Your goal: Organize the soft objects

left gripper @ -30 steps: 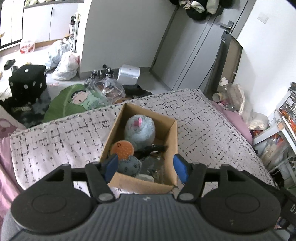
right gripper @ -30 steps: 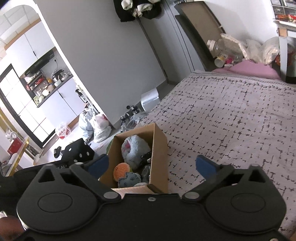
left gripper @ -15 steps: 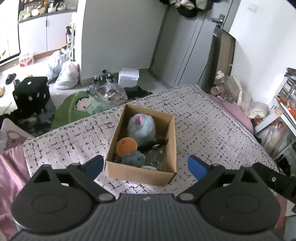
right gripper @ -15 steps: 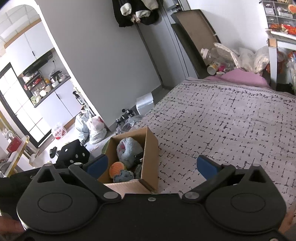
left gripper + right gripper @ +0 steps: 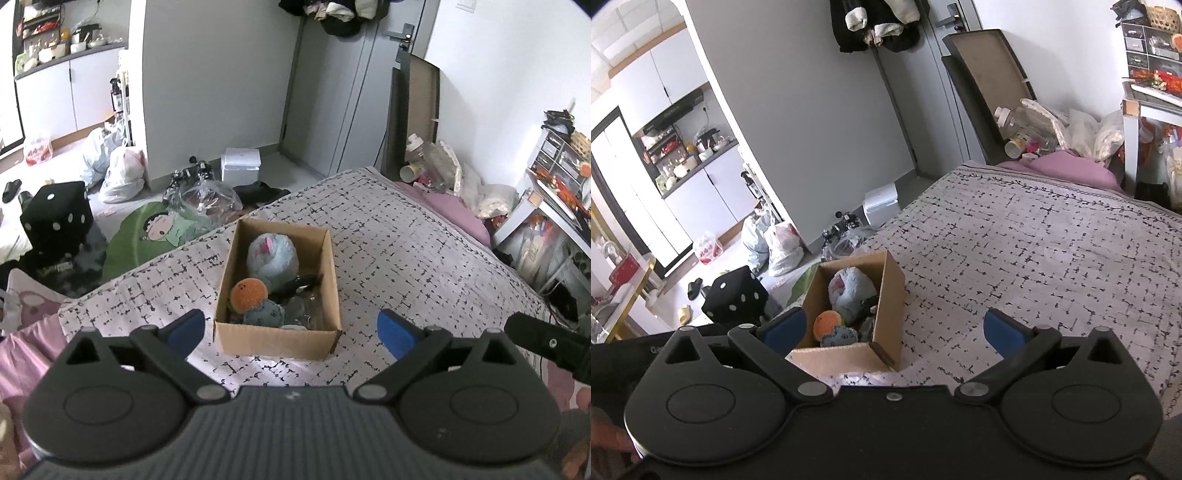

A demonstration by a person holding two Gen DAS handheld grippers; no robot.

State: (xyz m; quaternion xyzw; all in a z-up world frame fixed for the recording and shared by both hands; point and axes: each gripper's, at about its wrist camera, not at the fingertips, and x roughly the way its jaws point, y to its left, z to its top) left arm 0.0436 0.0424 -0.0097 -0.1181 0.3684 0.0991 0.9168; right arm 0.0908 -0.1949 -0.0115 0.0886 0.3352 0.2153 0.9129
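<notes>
On the bed (image 5: 406,258), the cardboard box (image 5: 277,341) lies lengthwise away from camera.

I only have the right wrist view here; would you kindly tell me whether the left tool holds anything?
Observer: No, the left tool is open and empty.
Operator: What fills the near right corner of the box?
Observer: A clear crinkled thing; I cannot tell what.
Operator: And on the floor beyond the box?
Observer: A green cushion with a cartoon face.
</notes>
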